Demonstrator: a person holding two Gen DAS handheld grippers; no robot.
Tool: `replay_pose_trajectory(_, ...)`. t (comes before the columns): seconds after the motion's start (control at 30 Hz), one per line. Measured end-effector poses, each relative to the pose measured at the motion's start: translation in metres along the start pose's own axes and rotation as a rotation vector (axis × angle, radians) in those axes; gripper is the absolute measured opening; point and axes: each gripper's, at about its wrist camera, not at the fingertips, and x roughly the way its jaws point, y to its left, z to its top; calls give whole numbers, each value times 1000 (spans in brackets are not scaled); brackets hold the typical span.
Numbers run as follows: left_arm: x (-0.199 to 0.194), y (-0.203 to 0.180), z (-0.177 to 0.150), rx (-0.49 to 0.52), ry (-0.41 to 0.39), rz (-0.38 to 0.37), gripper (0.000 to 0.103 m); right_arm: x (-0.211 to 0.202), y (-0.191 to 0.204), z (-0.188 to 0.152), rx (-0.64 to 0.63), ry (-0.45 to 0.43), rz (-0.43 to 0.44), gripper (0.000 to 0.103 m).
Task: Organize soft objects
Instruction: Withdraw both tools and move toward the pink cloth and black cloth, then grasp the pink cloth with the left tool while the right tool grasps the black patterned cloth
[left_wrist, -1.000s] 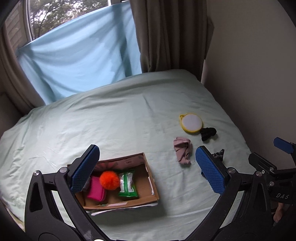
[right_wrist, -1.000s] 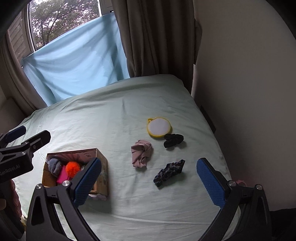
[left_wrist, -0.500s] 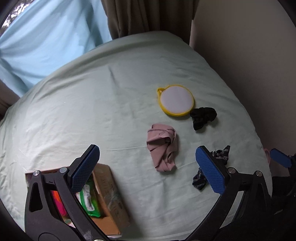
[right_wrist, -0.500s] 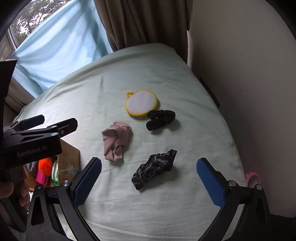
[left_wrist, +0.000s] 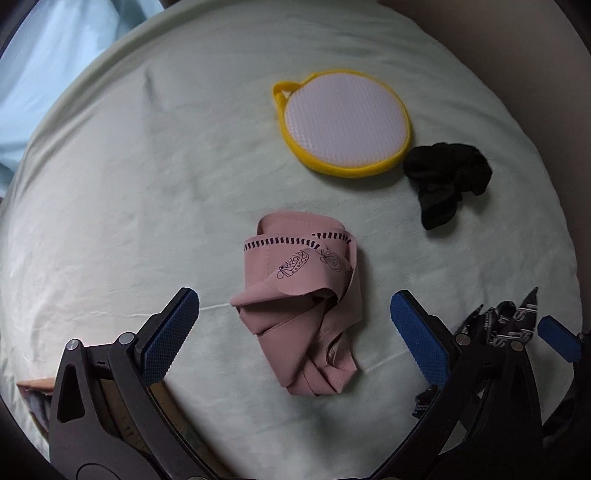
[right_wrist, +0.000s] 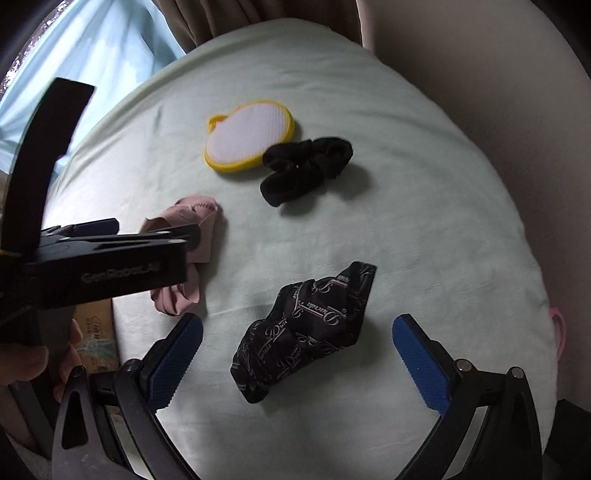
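A crumpled pink cloth lies on the pale green bed sheet, between the blue pads of my open left gripper, which hovers above it. A black patterned cloth lies between the pads of my open right gripper. A round yellow-rimmed white pad and a black scrunchie-like cloth lie farther back. The pink cloth also shows in the right wrist view, partly hidden by the left gripper's body. Both grippers are empty.
The cardboard box edge shows at the lower left, behind the left gripper. A wall runs along the bed's right side. A curtain and blue sheet hang at the back. A pink item sits at the bed's right edge.
Both grippers have moved forward and down toward the bed. The left one has swung right from the box to over the pink cloth; the right one now straddles the black patterned cloth.
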Motion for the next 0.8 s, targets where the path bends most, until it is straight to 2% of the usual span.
replay_pose_trajectory(0.17,32,3,2,5,49,-8,103,20,6,-1,6,25,1,101)
replay_pose_trajectory(0.23,41,4,2,-5,64,-20,98,29,10,-2,1,43,-5,95)
replay_pose_trajectory(0.3,49,4,2,1,81,-19,92,35,13,-3,-13,57,-20,90)
replay_pose_trajectory(0.33,52,5,3,1,85,-31,90,38,15,-3,-21,67,-29,83)
replay_pose_trajectory(0.4,53,4,4,-1,82,-54,74,45,17,-4,-32,98,-37,68)
replay_pose_trajectory(0.43,52,3,4,7,78,-69,70,47,18,-4,-38,106,-38,65)
replay_pose_trajectory(0.5,48,-3,4,43,66,-67,55,47,20,-4,-54,101,-42,59)
replay_pose_trajectory(0.63,45,-11,3,86,65,-74,48,47,23,-3,-61,106,-28,46)
replay_pose_trajectory(0.8,43,-9,4,79,67,-77,42,45,20,-1,-48,114,3,41)
